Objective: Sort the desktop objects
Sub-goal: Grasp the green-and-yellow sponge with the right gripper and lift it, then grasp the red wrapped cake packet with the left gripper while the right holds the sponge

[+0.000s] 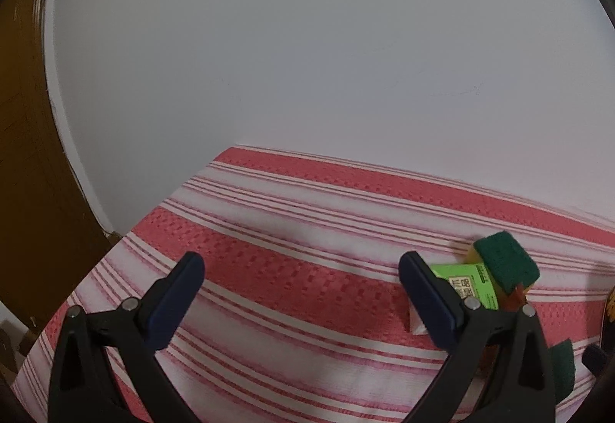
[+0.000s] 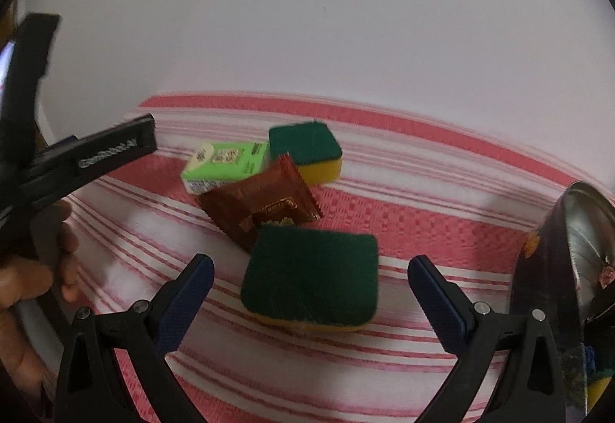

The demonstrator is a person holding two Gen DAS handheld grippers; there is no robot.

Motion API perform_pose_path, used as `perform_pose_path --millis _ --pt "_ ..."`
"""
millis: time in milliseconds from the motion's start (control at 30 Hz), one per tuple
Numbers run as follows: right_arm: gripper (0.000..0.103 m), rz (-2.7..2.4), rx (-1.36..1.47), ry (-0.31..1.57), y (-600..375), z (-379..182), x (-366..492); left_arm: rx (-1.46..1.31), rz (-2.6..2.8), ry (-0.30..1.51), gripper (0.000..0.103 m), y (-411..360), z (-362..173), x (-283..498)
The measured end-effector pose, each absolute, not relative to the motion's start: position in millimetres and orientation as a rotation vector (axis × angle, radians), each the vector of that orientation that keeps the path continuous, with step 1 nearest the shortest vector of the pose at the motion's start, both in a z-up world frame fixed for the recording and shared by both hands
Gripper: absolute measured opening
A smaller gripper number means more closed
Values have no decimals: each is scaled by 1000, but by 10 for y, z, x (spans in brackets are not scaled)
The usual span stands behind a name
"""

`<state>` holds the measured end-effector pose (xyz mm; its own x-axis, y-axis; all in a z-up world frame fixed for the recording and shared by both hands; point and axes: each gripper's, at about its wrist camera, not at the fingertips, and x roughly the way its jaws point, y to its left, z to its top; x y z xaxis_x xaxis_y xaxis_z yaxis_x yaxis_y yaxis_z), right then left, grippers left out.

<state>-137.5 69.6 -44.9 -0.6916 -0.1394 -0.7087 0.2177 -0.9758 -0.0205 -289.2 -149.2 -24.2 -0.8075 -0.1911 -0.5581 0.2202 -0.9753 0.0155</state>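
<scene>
On the striped cloth [image 2: 384, 361], the right gripper [image 2: 310, 292] gapes wide and empty around the near sponge [image 2: 311, 279]; squeezing may nudge the snack packet [image 2: 261, 206]. The left gripper [image 1: 301, 288] is wide open too, holding nothing.

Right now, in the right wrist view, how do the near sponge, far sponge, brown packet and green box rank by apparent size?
1. Near sponge, though closeness to the camera inflates it.
2. Brown packet.
3. Green box and far sponge look alike; unranked.

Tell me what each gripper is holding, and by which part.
Nothing is held. The left gripper and right gripper are both open; the near green-topped yellow sponge lies untouched between the right one's fingers.
</scene>
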Motion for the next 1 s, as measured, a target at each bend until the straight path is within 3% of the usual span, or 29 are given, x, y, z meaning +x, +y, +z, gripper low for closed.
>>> perform_pose_path --millis 33,100,133,367,567,767,867,933,1000 --pt "100 -2709 1147 151 691 -471 -1404 853 -2803 64 102 -1472 -238 -2882" --pt "78 -2685 1191 142 693 -521 -1457 842 -2814 51 102 -1443 -223 -2851" --pt "74 -2677 1209 133 706 -539 -1473 837 -2825 46 102 -1430 -217 -2840" --pt "72 -2638 1151 14 901 -502 -1434 842 -2909 1 102 -1378 -198 -2796" --pt "72 -2846 665 123 1104 -106 -973 848 -3104 5 98 -1236 -148 -2669" --pt "73 -2979 432 64 1426 101 -757 882 -3241 -234 91 -775 -166 -2554" --pt "73 -2989 436 10 1530 126 -784 962 -3266 -249 91 -645 -182 -2580" --pt "73 -2981 457 -25 1555 120 -848 1024 -3249 -265 84 -574 -225 -2663" --pt "73 -2982 457 -43 1564 148 -828 1094 -3222 -292 68 -495 -276 -2723"
